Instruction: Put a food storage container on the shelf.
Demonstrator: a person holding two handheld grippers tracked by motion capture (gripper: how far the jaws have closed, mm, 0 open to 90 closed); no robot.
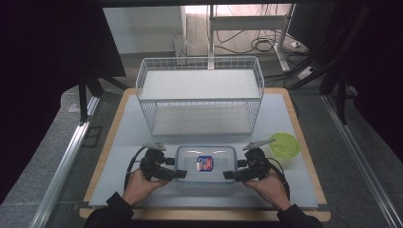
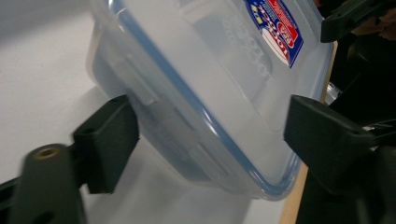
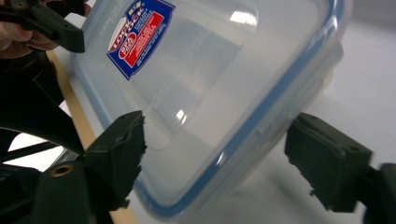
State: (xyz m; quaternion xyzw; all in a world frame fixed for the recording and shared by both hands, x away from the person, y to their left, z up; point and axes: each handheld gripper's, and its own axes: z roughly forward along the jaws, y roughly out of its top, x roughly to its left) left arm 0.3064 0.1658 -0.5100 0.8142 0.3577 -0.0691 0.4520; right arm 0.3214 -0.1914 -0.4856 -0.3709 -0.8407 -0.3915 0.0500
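Container [image 1: 206, 164], clear plastic with blue-rimmed lid and red-blue label, sits low centre of the high view on the white surface [image 1: 119, 137], long side across the frame. Left gripper [image 1: 175, 174] at its left short end, right gripper [image 1: 229, 175] at its right short end, each in a hand coming up from the bottom edge. Left gripper view: fingers [image 2: 109, 140] straddle a container corner, one by the side wall with a thin gap, the other over the lid edge; fairly wide, not pressing that can be seen. Right gripper view: fingers [image 3: 119, 154] likewise either side of the corner, one over the lid, one out by the wall with clear gap; wide, no grip.

Around: white wire basket [image 1: 199, 95] stands just behind the container, upper centre, its open front facing the hands. Green bowl [image 1: 284, 145] right of centre, just beside the right gripper. Nothing lies between fingers and container. Wooden edge [image 1: 304, 142] frames the surface.
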